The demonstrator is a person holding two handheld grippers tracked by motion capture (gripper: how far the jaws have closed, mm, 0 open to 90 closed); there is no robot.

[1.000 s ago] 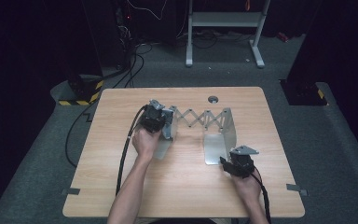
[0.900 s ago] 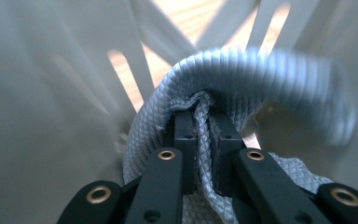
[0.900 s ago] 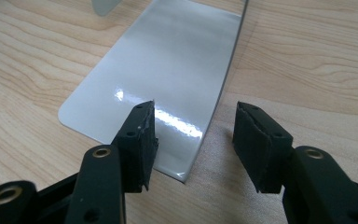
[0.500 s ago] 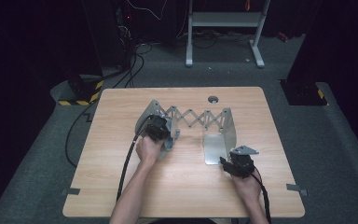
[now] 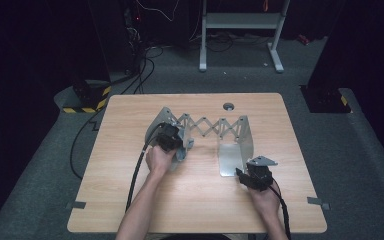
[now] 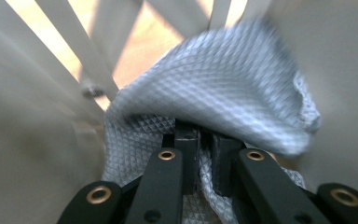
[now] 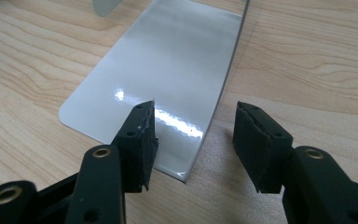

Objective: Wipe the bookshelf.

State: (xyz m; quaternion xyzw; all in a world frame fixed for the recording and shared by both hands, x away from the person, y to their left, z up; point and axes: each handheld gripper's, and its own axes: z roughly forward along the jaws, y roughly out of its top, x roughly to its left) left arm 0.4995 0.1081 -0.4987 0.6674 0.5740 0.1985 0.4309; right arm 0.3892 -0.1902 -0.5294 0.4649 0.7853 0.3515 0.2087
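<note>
Your left tongs [image 5: 172, 142], clamped on the grey cloth [image 6: 223, 88], have slid toward you along the expanding metal rack's [image 5: 212, 127] left end plate, mid-wipe, while the right tongs [image 7: 193, 140] wait wide open at its base plate [image 7: 168, 79]; next, wipe onward.

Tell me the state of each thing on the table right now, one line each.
Left hand-held gripper: shut on the grey cloth.
Right hand-held gripper: open, astride the corner of the rack's base plate.
Expanding rack: stretched out, lattice open.
Grey cloth: bunched against the rack's left end.
</note>
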